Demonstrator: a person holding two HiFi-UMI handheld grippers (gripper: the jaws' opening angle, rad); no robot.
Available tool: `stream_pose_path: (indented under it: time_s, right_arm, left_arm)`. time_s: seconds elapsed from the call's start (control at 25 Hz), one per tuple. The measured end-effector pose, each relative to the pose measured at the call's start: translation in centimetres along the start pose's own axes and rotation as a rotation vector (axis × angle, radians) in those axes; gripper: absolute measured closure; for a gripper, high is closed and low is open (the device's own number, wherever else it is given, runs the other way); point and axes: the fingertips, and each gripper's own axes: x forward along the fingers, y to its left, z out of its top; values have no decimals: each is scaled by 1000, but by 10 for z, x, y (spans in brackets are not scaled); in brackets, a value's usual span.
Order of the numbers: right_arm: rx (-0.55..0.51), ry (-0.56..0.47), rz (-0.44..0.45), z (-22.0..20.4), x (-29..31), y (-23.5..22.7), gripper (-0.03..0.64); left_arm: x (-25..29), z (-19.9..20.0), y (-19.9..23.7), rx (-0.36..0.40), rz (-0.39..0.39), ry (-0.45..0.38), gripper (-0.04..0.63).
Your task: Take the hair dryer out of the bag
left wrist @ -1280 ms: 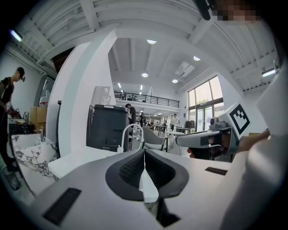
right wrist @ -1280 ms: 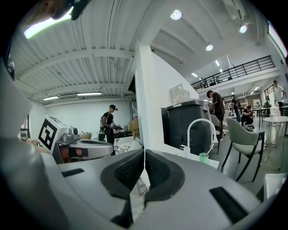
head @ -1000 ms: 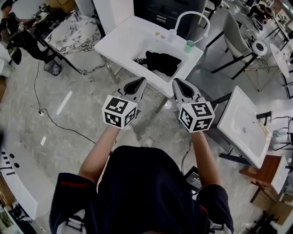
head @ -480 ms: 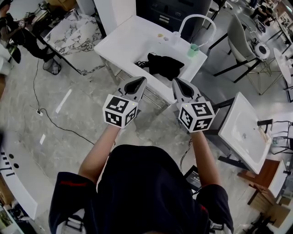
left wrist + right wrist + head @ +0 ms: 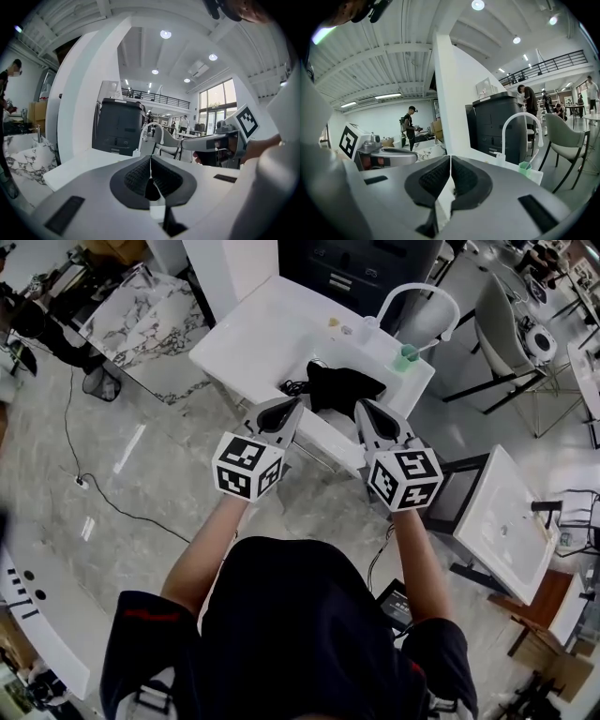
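A black bag (image 5: 339,388) lies in the basin of a white sink counter (image 5: 253,334), a dark cord trailing from its left end. No hair dryer shows outside it. My left gripper (image 5: 292,406) is held in the air just short of the counter's near edge, jaws shut and empty (image 5: 150,165). My right gripper (image 5: 362,407) hangs beside it, also shut with nothing between the pads (image 5: 450,165). Both point toward the bag from the near side, not touching it.
A white arched faucet (image 5: 419,302) and a green cup (image 5: 405,358) stand at the counter's right end. A second white sink unit (image 5: 511,521) sits to the right, a marble-topped table (image 5: 155,320) to the left. Chairs (image 5: 506,320) stand at the far right.
Both grippers have moved forward toward the sink counter; the bag and counter now sit closer, right beyond the fingertips. The jaws stayed shut.
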Motion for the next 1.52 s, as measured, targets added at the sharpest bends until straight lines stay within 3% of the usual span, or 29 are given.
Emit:
stream_pose_path:
  time_s: [0.32, 0.84, 1.04, 1.52]
  right_arm:
    - [7, 20, -37, 16, 53, -16, 581]
    - [50, 60, -109, 32, 128, -27, 581]
    - [59, 77, -156, 33, 148, -35, 581]
    - [135, 132, -184, 3, 165, -39, 581]
  left_arm:
    - [29, 12, 53, -3, -21, 24, 580]
    - [70, 25, 123, -12, -128, 56, 580]
    - [85, 27, 148, 46, -156, 73, 580]
    - [95, -1, 163, -37, -210, 122, 580]
